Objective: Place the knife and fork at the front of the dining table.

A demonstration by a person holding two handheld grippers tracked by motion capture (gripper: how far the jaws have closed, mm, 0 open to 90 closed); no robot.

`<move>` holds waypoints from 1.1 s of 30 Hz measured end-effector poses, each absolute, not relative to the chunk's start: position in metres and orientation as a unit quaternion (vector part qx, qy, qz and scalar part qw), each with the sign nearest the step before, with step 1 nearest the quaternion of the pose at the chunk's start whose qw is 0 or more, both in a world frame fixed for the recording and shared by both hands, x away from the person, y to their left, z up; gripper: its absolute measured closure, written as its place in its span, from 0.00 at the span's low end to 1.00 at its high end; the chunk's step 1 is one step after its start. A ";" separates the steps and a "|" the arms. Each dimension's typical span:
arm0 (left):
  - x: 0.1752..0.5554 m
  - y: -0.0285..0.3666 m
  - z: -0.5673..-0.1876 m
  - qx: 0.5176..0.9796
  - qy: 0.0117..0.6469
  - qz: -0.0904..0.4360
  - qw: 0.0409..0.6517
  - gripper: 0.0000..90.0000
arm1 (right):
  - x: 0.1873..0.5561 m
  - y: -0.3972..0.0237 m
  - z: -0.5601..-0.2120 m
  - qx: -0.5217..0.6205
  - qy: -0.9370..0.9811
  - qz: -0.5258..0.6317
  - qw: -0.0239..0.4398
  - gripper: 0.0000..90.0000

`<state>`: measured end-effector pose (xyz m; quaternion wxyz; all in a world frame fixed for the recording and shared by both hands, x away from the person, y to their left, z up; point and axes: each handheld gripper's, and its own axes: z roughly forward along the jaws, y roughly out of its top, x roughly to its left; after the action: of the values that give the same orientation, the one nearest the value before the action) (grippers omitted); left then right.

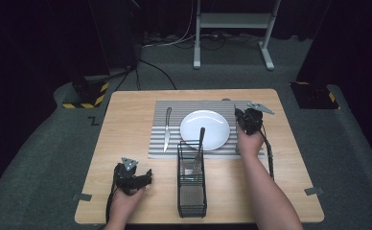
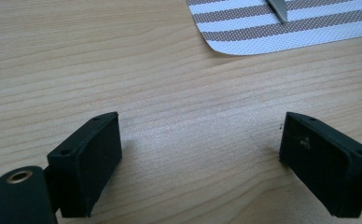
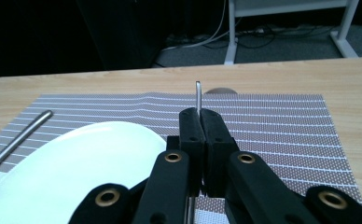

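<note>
A white plate [image 1: 204, 129] lies on a striped placemat [image 1: 174, 108], with a knife [image 1: 167, 129] to its left. Right of the plate, over the mat, my right gripper [image 1: 248, 120] is shut on a thin metal utensil. Its handle end [image 3: 198, 95] sticks up past the closed jaws in the right gripper view [image 3: 201, 114]; the rest is hidden, so I cannot tell which utensil it is. My left gripper [image 1: 143, 179] rests open on bare wood near the front left. Nothing lies between its jaws [image 2: 200, 158].
A black wire basket [image 1: 191, 191] stands at the front centre with one utensil [image 1: 201, 139] leaning out toward the plate. The placemat's corner [image 2: 281, 32] and the knife tip [image 2: 277, 9] lie ahead of the left gripper. A cable trails from the right gripper.
</note>
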<state>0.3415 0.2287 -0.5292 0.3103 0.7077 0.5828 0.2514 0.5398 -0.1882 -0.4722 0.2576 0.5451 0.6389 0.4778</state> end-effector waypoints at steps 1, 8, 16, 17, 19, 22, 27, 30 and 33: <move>0.341 0.229 -0.529 0.708 0.583 0.251 0.310 0.14 | 0.542 -0.188 -0.474 0.547 0.637 0.478 0.257 0.99; 0.341 0.229 -0.529 0.708 0.583 0.251 0.310 0.14 | 0.549 -0.190 -0.483 0.563 0.633 0.470 0.247 0.98; 0.342 0.229 -0.529 0.708 0.582 0.251 0.310 0.14 | 0.558 -0.191 -0.491 0.575 0.635 0.460 0.234 0.99; 0.342 0.229 -0.529 0.708 0.582 0.251 0.310 0.14 | 0.559 -0.191 -0.491 0.577 0.635 0.458 0.233 0.99; 0.342 0.229 -0.529 0.708 0.582 0.251 0.310 0.14 | 0.561 -0.191 -0.493 0.580 0.635 0.456 0.230 0.99; 0.342 0.229 -0.529 0.708 0.582 0.251 0.310 0.14 | 0.563 -0.189 -0.494 0.584 0.635 0.452 0.226 0.99; 0.342 0.229 -0.529 0.708 0.582 0.251 0.310 0.14 | 0.565 -0.190 -0.495 0.588 0.634 0.451 0.224 0.99; 0.342 0.229 -0.529 0.708 0.582 0.251 0.310 0.14 | 0.565 -0.191 -0.496 0.592 0.631 0.451 0.220 0.98; 0.342 0.229 -0.529 0.708 0.582 0.251 0.310 0.14 | 0.566 -0.193 -0.496 0.594 0.630 0.450 0.217 0.98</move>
<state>0.3416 0.2287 -0.5292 0.3102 0.7082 0.5824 0.2511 0.5663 -0.1926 -0.4961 0.2169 0.5945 0.6301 0.4500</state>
